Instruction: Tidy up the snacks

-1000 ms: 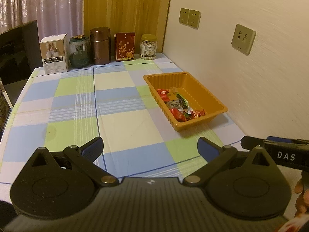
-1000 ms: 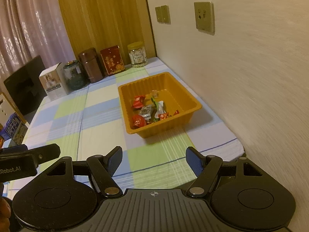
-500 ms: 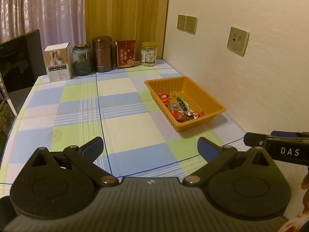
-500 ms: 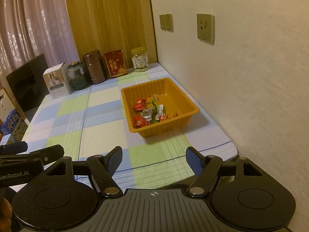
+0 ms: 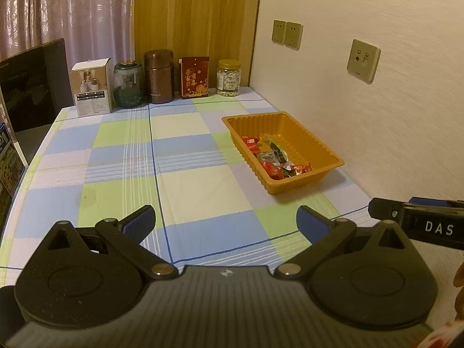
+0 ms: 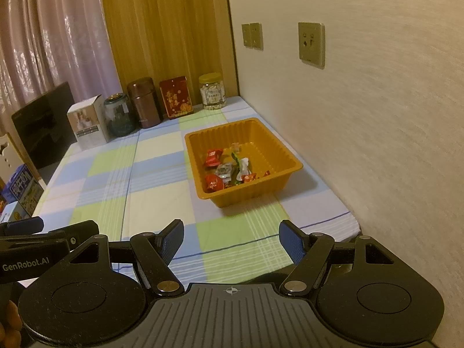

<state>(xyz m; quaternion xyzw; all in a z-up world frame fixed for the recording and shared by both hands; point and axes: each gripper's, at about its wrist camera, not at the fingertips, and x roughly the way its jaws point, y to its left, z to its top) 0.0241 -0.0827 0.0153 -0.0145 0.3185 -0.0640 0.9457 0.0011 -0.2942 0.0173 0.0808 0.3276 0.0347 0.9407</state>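
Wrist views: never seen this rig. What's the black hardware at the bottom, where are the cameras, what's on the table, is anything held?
No robot arm here. A person holds a two-finger gripper in each hand, and a fisheye camera on each looks forward along its fingers. The black hardware low in each picture is that gripper's own body.

The left gripper and the right gripper are both open and hold nothing. Each also shows at the edge of the other's view.

On the checked tablecloth, by the wall, sits an orange tray with wrapped snacks inside. Along the far edge stand a white box, a dark glass jar, a brown canister, a red tin and a clear jar.
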